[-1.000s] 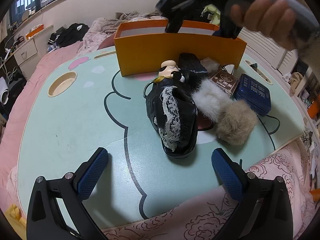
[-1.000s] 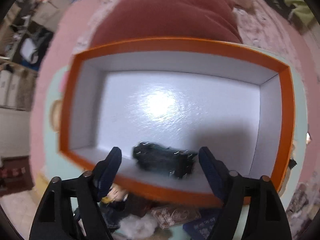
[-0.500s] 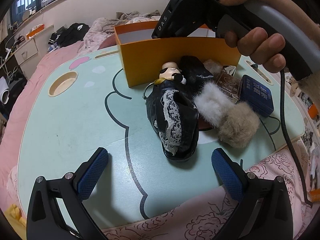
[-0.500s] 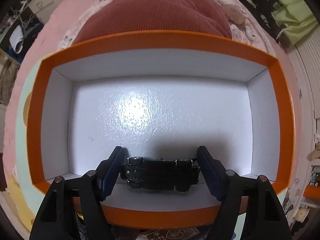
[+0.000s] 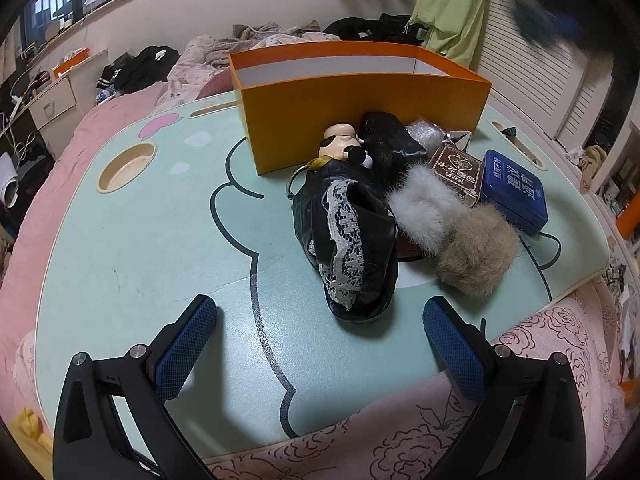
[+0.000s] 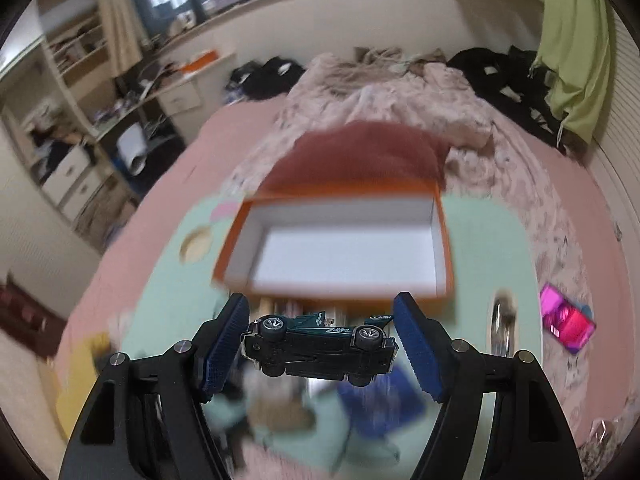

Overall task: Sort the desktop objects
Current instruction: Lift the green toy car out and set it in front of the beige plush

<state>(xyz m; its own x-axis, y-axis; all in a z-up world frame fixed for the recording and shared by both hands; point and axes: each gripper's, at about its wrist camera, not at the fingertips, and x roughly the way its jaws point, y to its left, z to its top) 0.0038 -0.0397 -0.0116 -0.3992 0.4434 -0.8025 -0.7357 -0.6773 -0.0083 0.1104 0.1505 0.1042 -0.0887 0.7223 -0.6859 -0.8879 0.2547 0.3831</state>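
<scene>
My right gripper [image 6: 320, 320] is shut on a dark green toy car [image 6: 316, 344], which lies sideways between the blue pads, in the air on the near side of the orange box [image 6: 336, 200]. The box's white inside looks bare. In the left wrist view the orange box [image 5: 360, 120] stands at the back of the mint table [image 5: 140, 240]. In front of the box lie a black lace pouch [image 5: 348, 240], a small figurine [image 5: 342, 144], a white pom [image 5: 424, 208], a tan pom [image 5: 476, 256], a brown packet [image 5: 458, 168] and a blue tin [image 5: 514, 192]. My left gripper [image 5: 320, 344] hangs open over the table's front.
A round cup recess [image 5: 126, 166] sits at the table's left. Pink bedding surrounds the table, with clothes heaped behind. A magenta packet [image 6: 566, 322] lies on the bed to the right. A dark blur [image 5: 548, 20] at the top right of the left wrist view is the right tool.
The right gripper closed on the toy car inside the orange box, then lifted it out and pulled back towards me. It left the box area in the left wrist view. The left gripper stayed still.
</scene>
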